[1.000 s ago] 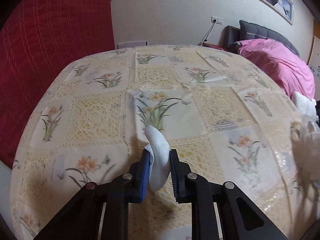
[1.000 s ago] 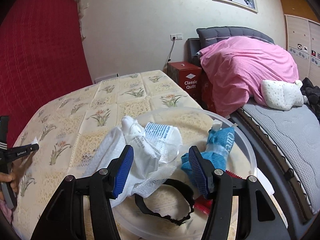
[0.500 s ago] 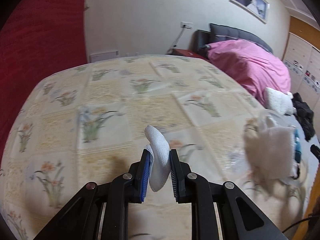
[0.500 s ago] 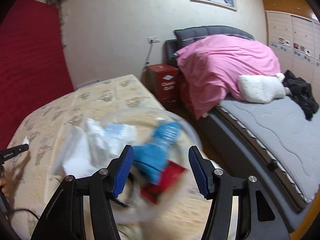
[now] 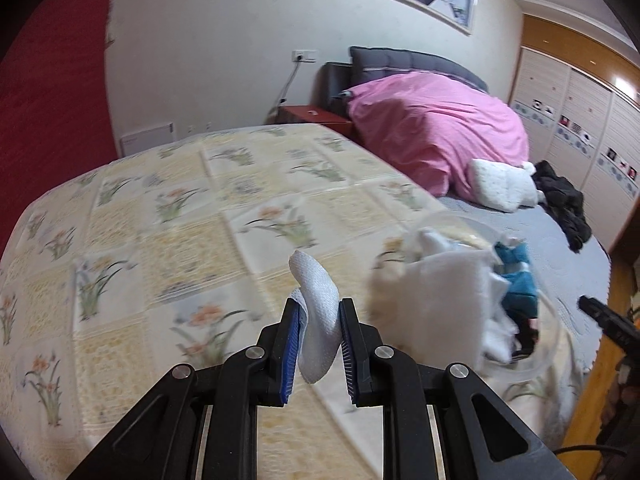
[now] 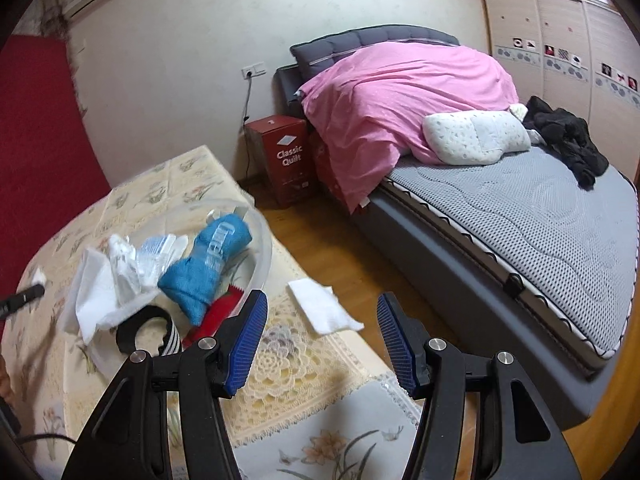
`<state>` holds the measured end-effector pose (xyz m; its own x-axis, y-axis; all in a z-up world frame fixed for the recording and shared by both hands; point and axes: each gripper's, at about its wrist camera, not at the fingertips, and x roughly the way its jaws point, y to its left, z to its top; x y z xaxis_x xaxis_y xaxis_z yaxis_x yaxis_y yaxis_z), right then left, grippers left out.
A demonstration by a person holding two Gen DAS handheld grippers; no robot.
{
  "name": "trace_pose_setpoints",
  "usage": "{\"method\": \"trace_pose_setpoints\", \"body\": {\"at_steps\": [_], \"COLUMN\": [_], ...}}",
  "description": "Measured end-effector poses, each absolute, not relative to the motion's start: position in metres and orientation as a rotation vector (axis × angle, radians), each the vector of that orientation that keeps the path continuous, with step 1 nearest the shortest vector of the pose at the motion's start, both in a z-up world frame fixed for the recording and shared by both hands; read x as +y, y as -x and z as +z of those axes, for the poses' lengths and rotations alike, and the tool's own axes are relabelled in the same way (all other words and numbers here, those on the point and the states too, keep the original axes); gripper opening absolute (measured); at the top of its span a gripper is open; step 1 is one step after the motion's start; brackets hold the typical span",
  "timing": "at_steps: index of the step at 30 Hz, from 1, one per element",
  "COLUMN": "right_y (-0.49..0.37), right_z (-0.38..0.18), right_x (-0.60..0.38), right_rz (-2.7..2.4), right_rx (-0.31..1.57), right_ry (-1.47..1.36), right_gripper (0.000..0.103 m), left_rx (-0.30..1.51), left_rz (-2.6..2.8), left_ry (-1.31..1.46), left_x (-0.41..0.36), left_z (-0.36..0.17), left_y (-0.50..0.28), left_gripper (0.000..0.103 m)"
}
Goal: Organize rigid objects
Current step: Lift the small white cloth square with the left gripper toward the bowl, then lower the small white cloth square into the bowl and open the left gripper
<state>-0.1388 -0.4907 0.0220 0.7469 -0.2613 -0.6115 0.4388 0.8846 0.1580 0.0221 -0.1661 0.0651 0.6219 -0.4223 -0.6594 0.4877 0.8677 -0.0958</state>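
Observation:
My left gripper [image 5: 319, 334] is shut on a small folded white cloth [image 5: 318, 312] and holds it above the floral tablecloth [image 5: 180, 248]. A clear plastic bowl [image 6: 262, 240] sits at the table's right edge, also in the left wrist view [image 5: 548, 356]. It holds a white cloth [image 6: 100, 296], a blue towel roll [image 6: 208, 264], a black band [image 6: 140, 320], a red item [image 6: 218, 312] and plastic-wrapped pieces. My right gripper [image 6: 322, 344] is open and empty, to the right of the bowl, above the table edge. A flat white cloth [image 6: 322, 310] lies on the table just beyond it.
A bed with a grey mattress [image 6: 520, 216], pink quilt [image 6: 400, 88], white pillow [image 6: 476, 136] and black clothes [image 6: 564, 136] stands right of the table. A red box [image 6: 286, 160] stands on the wooden floor [image 6: 332, 248]. A red curtain [image 5: 48, 100] hangs at left.
Both grippers have swung to the right. The bowl has come into the left view at right. The right gripper has left the bowl and now faces the table edge and the bed.

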Motion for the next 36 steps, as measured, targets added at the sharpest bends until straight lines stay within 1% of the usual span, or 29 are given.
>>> {"method": "trace_pose_setpoints", "body": {"at_steps": [10, 21, 36], "right_y": [0.127, 0.126, 0.13], "right_z": [0.006, 0.009, 0.019], "right_x": [-0.49, -0.49, -0.482], "right_rz": [-0.346, -0.344, -0.338], "right_rx": [0.655, 0.628, 0.585], "right_ry": [-0.284, -0.271, -0.275], "right_gripper": [0.058, 0.057, 0.058], "left_rx": [0.716, 0.703, 0.685], "left_rz": [-0.636, -0.745, -0.765], "left_ry": [-0.149, -0.166, -0.156], "left_x": [-0.216, -0.256, -0.249], "left_z": [0.072, 0.082, 0.088], "left_y": [-0.009, 0.003, 0.014], "left_gripper": [0.021, 0.021, 0.021]}}
